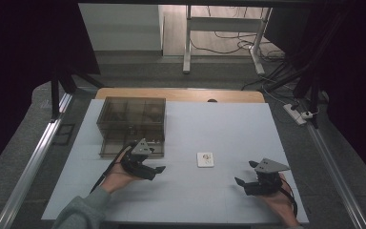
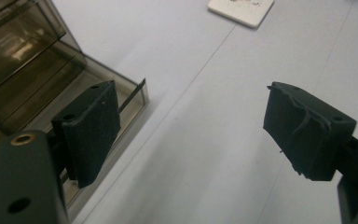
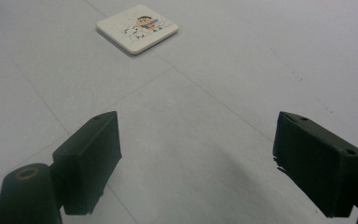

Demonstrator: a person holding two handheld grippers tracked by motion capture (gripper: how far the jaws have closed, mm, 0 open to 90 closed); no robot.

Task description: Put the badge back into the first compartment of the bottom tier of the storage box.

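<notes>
- The smoked-plastic drawer box [image 1: 131, 125] stands at the table's left, towards the far edge. Its bottom drawer [image 2: 51, 116] is pulled out towards the person — likely so that something can go in.
- The left gripper [image 1: 148, 168] hovers just in front of that open drawer, its jaws wide apart with nothing between them. In the left gripper view one pad sits over the drawer's front corner, the other over bare table [image 1: 228, 129].
- The small white tile with a cartoon figure [image 1: 205, 159] lies flat between the two grippers, apart from both — probably the thing meant for the drawer.
- The right gripper [image 1: 248, 183] rests low at the right, jaws spread and empty, aimed at the tile.
- Nothing lies between either gripper and the tile.
</notes>
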